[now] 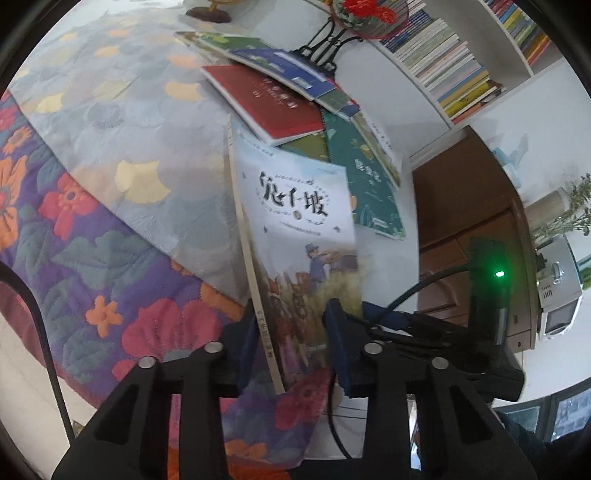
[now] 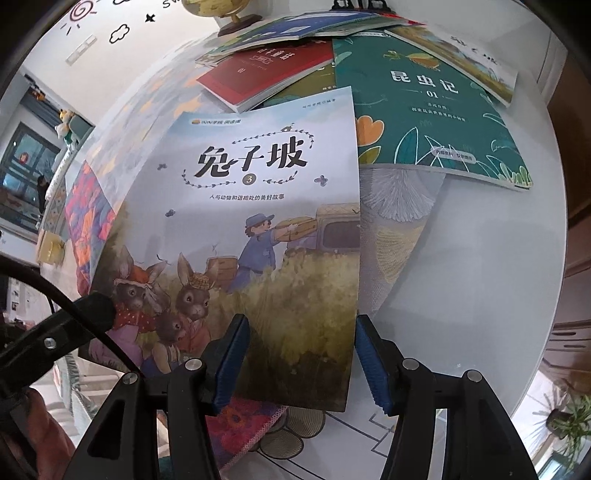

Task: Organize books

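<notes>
Room: a white bookshelf point(image 1: 454, 55) packed with books stands behind a round white table point(image 2: 480, 258); a brown wooden cabinet point(image 1: 469, 221) is to the right of the table in the left wrist view.
Table cover: a pale cloth with leaf shapes point(image 1: 110, 122) lies over part of the table, with a purple flowered quilt point(image 1: 92, 266) beside it.
Landmark: the rabbit book point(image 2: 258, 206), pale blue cover with rabbits, a man in blue and a truck.
Rabbit book, place: tilted up off the table at its near end, its far edge toward the pile of other books.
Left gripper point(image 1: 291, 332): narrow, its blue pads closed on the near bottom corner of the rabbit book, one pad on the spine side, one on the cover.
Right gripper point(image 2: 299, 365): about half open at the rabbit book's lower right corner; the left pad point(image 2: 231, 363) overlaps the cover, the right pad stands just off the book's right edge; I cannot tell whether it presses on the book.
Red book point(image 2: 266, 70): just behind the rabbit book, lying on the pile.
Green book point(image 2: 424, 110): behind and to the right of the rabbit book, flat, partly over the table's bare part.
Blue book point(image 1: 288, 66): farther behind the rabbit book, on top of the pile.
Globe point(image 2: 221, 11): far behind the rabbit book, on a dark base.
Black stand point(image 1: 325, 48): behind the pile, near the bookshelf.
</notes>
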The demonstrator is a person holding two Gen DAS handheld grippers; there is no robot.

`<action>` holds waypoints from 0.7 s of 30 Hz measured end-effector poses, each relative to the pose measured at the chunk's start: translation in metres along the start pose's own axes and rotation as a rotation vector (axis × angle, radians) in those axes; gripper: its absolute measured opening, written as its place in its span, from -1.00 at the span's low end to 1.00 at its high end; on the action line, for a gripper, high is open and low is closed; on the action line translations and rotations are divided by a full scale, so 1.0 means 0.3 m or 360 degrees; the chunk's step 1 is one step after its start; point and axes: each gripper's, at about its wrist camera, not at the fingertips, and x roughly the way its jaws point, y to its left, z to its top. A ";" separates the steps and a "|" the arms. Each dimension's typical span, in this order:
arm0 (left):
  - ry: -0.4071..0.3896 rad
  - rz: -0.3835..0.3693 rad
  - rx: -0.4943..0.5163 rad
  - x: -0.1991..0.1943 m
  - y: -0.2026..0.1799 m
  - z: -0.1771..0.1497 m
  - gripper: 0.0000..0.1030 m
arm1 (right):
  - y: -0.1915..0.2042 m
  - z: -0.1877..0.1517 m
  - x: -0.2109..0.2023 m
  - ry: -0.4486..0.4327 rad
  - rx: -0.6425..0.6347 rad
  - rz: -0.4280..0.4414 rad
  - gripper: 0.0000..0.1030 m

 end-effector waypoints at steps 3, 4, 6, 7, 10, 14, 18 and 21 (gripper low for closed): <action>0.0040 -0.0019 -0.0073 0.037 0.026 0.000 -0.80 | 0.001 -0.002 -0.003 -0.0003 -0.0006 -0.0010 0.13; 0.0051 -0.0030 -0.0094 0.050 0.025 -0.004 -0.81 | 0.002 -0.003 -0.004 -0.0005 -0.0008 -0.0008 0.13; 0.0067 -0.0036 -0.0113 0.072 0.021 -0.009 -0.81 | 0.000 -0.005 -0.003 -0.0003 -0.0006 -0.0008 0.13; 0.0072 -0.0035 -0.0113 0.077 0.017 -0.013 -0.81 | 0.000 -0.005 -0.003 -0.0004 -0.0008 -0.0008 0.13; 0.0077 -0.0033 -0.0104 0.097 -0.008 -0.008 -0.81 | 0.002 -0.006 -0.010 -0.0004 -0.0003 0.0008 0.13; 0.0055 -0.0169 -0.0174 0.065 -0.005 0.023 -0.85 | -0.014 -0.007 -0.037 -0.0005 0.0017 0.0094 0.19; 0.0026 -0.0396 -0.0311 0.020 0.031 0.057 -0.84 | -0.105 0.001 -0.079 -0.0049 0.0208 0.0371 0.54; 0.0044 -0.0519 -0.0426 0.023 0.057 0.068 -0.84 | -0.197 0.003 -0.066 -0.0044 0.0445 0.0655 0.55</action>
